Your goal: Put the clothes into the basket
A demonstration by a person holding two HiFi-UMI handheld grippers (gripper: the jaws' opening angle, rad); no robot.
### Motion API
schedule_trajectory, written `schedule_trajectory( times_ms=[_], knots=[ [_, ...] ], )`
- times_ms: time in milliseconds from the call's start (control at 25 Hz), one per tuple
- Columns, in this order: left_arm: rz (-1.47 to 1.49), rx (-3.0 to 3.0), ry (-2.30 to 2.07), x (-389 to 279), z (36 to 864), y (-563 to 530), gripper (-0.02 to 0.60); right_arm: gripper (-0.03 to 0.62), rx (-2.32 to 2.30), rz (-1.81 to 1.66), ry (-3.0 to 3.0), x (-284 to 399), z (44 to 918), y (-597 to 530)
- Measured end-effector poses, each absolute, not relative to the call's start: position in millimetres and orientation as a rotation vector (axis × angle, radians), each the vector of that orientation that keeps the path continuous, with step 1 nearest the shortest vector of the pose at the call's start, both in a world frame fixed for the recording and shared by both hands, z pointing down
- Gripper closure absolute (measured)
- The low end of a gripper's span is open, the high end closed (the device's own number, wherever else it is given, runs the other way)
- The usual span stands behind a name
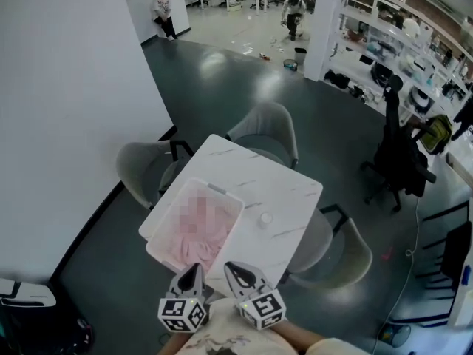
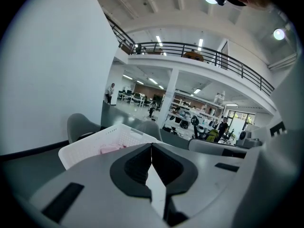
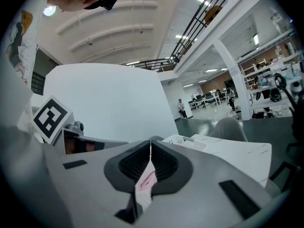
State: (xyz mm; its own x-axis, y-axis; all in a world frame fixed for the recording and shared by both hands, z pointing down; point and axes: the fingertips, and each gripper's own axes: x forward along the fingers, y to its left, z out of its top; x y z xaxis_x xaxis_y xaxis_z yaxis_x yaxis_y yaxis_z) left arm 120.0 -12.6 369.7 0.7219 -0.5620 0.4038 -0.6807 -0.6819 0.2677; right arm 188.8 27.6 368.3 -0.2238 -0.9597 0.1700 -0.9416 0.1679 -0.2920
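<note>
A dark-floored open office hall surrounds a white marble-look square table [image 1: 290, 189]. On its near left stands the white perforated plastic basket [image 1: 224, 193], with crumpled pink clothes [image 1: 196, 229] already inside. None lies outside, so the task looks finished. The left gripper [image 2: 151, 145] and right gripper [image 3: 150, 142] hover at the basket's near end, jaws pressed together on nothing. No writing is legible, only the grippers' square markers.

From our head we look steeply down on the table [image 1: 288, 191] and basket [image 1: 218, 191]; cameras riding the left claw [image 1: 194, 267] and right claw [image 1: 230, 266] look nearly level, close over that same basket.
</note>
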Motion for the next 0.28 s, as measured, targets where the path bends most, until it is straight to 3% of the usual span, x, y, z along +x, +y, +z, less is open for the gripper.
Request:
schedule_trajectory(
  times_ms=[280],
  knots=[
    [0.427,2.509,-0.952,115,375,1,0.571,0.579,-1.93,-0.535,2.362,184,372,41]
  ],
)
